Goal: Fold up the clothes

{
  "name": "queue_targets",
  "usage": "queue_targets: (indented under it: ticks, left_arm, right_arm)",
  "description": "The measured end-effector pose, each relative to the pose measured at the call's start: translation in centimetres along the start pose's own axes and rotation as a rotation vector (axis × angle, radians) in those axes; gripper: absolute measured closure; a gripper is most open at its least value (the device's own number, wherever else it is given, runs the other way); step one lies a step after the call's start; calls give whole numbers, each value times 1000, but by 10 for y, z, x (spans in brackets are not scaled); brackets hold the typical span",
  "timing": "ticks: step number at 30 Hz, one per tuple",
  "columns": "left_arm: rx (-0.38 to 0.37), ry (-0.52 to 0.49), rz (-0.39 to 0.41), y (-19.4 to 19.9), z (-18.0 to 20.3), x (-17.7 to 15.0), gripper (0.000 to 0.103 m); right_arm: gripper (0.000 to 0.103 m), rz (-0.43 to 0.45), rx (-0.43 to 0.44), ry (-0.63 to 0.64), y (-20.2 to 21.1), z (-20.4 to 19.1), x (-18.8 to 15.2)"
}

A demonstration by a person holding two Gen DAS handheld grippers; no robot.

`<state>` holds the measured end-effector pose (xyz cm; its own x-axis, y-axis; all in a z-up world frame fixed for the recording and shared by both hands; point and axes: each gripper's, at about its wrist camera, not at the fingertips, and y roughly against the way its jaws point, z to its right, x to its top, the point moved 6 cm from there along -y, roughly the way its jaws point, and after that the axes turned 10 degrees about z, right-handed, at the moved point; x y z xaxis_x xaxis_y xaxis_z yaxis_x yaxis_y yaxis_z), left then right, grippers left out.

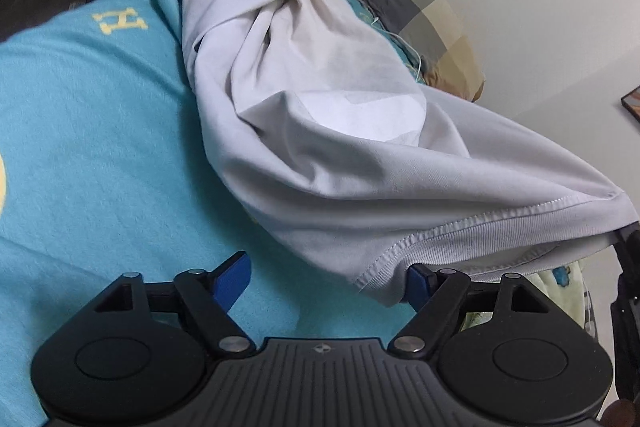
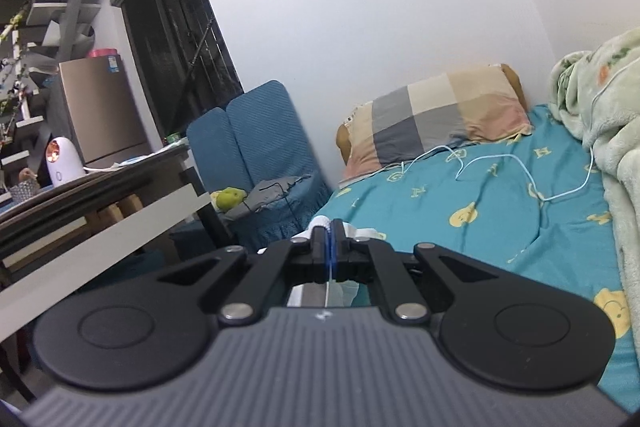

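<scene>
Right hand-held gripper (image 2: pixel 329 227) (clamped) pinches shirt (image 1: pixel 320 131)

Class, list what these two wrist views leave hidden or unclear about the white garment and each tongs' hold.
- Left wrist: white garment bunched, so its type is hidden.
- Left wrist: left tongs open; one fingertip is covered by the hem.
- Right wrist: right tongs shut on white cloth; their body hides the rest.

White garment (image 1: pixel 320 147) covers the left gripper's right fingertip (image 1: pixel 416 281) and most of the checked pillow (image 1: pixel 420 15) at 1 o'clock. Framed picture (image 1: pixel 632 105) cut off at 3 o'clock. Right gripper (image 2: pixel 329 227) — pinched white cloth mostly hidden behind its body; garment's extent indeterminate.
</scene>
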<state>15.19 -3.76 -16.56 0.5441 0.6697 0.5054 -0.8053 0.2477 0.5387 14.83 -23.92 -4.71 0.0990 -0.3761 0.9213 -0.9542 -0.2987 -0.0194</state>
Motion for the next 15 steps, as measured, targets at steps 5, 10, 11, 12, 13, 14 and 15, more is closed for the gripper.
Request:
queue_targets:
  ticks: [5,10,11,12,13,14,15]
  left_arm:
    - [-43,-34,63,30,9,16,85]
    - [-80,-190,84,62,31,41,91]
    - [-86,-229,77,67,35,45,91]
    - [-86,-275,63,71,40,49,91]
    - [-84,-322,46,75,44,52,91]
    - [-79,-379,31,79,48,54,91]
    - [-74,-422,17,85,51,54,91]
  right_arm:
    - [99,-19,-65,-13,-6,18,-3]
    - [99,-63,-113,133,-13,12,-12]
    - [99,-69,-114,155,-13,10,-13]
    - [99,-76,-113,177,-13,8,-14]
    - [99,-83,-113,198,-13,6,-16]
    - [99,-90,-113,220,-13,5,-17]
    - [99,-95,-117,256,-13,2,-18]
